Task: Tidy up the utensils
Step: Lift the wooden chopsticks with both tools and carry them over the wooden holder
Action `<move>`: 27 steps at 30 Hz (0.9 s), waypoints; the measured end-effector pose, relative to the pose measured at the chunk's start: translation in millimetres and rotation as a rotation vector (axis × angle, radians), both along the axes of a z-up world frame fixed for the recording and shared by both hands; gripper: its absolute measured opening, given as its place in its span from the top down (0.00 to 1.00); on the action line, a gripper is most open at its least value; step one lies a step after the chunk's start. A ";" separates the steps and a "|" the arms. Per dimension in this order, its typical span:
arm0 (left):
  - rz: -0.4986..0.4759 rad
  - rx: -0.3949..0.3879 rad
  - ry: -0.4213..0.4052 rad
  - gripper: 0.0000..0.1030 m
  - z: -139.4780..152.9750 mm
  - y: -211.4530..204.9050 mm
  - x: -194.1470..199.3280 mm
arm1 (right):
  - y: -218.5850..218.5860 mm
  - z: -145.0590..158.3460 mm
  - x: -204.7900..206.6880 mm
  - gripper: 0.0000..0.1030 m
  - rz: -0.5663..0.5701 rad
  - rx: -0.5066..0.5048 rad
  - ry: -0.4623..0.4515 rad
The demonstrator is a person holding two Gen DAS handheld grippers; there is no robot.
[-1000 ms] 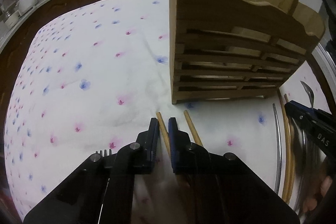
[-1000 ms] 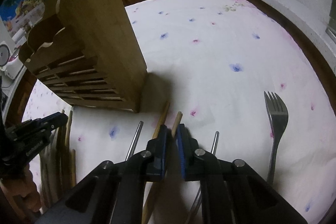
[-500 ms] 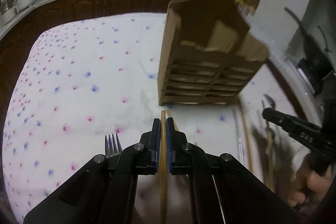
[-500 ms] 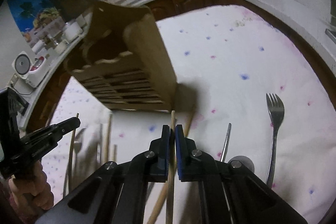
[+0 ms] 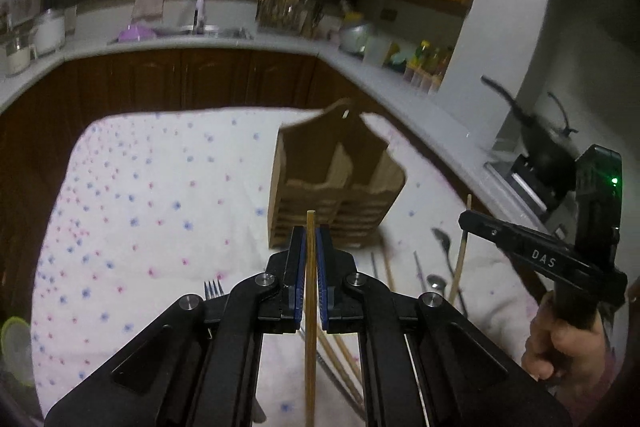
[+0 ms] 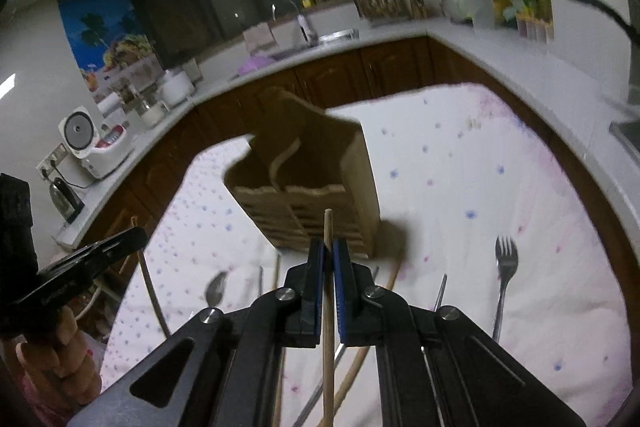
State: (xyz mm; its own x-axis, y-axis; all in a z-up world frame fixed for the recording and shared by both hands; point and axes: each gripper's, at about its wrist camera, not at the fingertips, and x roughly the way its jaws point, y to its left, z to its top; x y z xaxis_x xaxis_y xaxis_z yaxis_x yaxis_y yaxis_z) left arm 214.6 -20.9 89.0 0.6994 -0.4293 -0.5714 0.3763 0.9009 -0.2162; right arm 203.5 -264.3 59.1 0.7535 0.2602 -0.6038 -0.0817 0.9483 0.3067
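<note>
My left gripper (image 5: 308, 239) is shut on a wooden chopstick (image 5: 309, 327) and holds it above the table. My right gripper (image 6: 328, 251) is shut on another wooden chopstick (image 6: 328, 331), also lifted. A wooden utensil caddy (image 5: 336, 191) with slatted front and open compartments stands on the flowered cloth ahead of both grippers; it also shows in the right wrist view (image 6: 312, 195). Loose chopsticks (image 5: 386, 267), spoons (image 5: 442, 241) and a fork (image 6: 505, 267) lie on the cloth in front of the caddy.
A second fork (image 5: 213, 290) lies left of my left gripper. A green-rimmed dish (image 5: 16, 347) sits at the table's left edge. A kitchen counter (image 5: 200, 39) with a sink, pots and bottles runs behind the table. A rice cooker (image 6: 92, 143) stands on the left counter.
Both grippers closed on a chopstick each, then rose and tilted back from the table. The caddy now looks smaller and farther off.
</note>
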 end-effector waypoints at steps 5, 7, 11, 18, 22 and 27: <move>0.005 -0.017 -0.058 0.96 17.9 6.8 -12.3 | 1.4 25.0 -10.9 0.95 0.000 -0.007 -0.070; 0.010 -0.024 -0.077 0.96 23.5 9.3 -16.1 | 1.5 34.1 -14.1 0.95 -0.001 -0.006 -0.096; 0.021 -0.037 -0.110 0.96 32.7 13.2 -20.5 | 0.5 46.6 -18.9 0.95 -0.007 -0.005 -0.135; 0.043 -0.058 -0.163 0.96 48.0 17.7 -18.5 | -5.8 62.7 -15.2 0.95 -0.034 0.001 -0.200; 0.053 -0.079 -0.193 0.96 59.9 19.3 -11.9 | -10.3 72.0 -8.1 0.95 -0.056 0.006 -0.231; 0.079 -0.111 -0.260 0.96 82.3 20.8 1.4 | -19.7 90.7 3.9 0.95 -0.091 0.025 -0.293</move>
State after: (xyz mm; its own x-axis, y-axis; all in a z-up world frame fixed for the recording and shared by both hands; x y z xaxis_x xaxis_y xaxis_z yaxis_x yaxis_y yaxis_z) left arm 216.0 -0.1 171.3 0.8500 -0.4177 -0.3211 0.3616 0.9058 -0.2211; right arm 207.4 -284.0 149.8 0.9154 0.1955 -0.3518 -0.0851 0.9484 0.3056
